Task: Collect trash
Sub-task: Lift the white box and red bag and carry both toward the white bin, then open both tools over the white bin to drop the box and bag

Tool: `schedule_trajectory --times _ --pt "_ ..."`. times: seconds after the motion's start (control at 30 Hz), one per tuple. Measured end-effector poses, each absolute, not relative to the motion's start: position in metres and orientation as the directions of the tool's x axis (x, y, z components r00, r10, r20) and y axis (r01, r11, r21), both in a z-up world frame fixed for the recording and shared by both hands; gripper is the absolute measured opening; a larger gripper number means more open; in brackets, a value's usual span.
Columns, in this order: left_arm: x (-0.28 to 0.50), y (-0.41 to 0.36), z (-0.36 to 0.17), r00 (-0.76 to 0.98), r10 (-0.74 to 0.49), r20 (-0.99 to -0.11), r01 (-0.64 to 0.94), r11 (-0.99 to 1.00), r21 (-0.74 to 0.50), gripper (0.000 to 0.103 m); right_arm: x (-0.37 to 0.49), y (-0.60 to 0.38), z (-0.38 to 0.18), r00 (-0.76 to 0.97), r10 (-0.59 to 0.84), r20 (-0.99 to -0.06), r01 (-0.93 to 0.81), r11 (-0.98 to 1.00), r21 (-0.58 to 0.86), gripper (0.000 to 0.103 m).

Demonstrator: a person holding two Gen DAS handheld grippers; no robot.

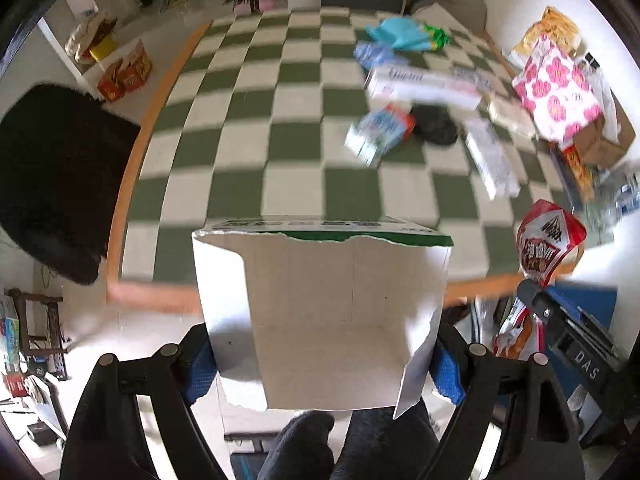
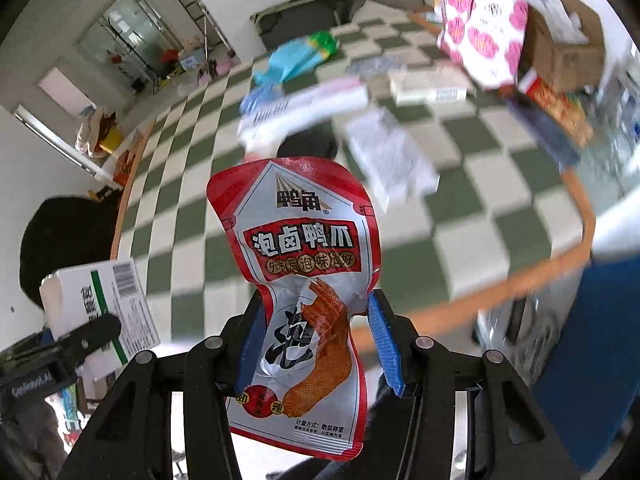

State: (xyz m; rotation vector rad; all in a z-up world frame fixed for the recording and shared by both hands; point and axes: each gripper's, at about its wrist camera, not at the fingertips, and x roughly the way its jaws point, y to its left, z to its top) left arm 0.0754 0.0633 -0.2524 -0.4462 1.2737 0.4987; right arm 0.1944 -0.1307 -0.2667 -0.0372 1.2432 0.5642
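We have two pieces in hand, most trash still out on the checkered worktop (image 1: 248,128): boxes, wrappers, bags clustered at its far right. Left gripper (image 1: 324,364) clamps the torn white carton (image 1: 320,312); right gripper (image 2: 316,344) clamps the red snack pouch (image 2: 298,280). Both are lifted off the worktop, no bin identifiable.

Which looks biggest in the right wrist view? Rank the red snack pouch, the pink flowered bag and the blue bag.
1. Red snack pouch, though it is nearest the camera, so true size is unsure.
2. Pink flowered bag.
3. Blue bag.
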Motion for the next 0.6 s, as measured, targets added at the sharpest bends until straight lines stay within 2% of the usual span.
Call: schedule_trajectory --times 0.27,0.47,0.6 --pt "0.000 0.074 -0.341 0.101 0.008 -0.995 -0.622 0.781 -0.057 0.085 0.088 -0.142 -0.333 0.074 0.332 -0.940 -0.371 0.884 0.283 0.052" --pt "-0.016 0.075 -0.443 0.038 -0.064 -0.997 -0.664 0.744 -0.073 0.085 0.046 -0.144 -0.423 -0.037 0.266 -0.963 -0.370 0.892 0.260 0.052" --pt "-0.015 0.072 -0.513 0.024 -0.105 -0.994 -0.675 0.732 -0.094 0.085 0.033 -0.142 -0.502 -0.090 0.246 -0.965 -0.365 0.893 0.262 0.052"
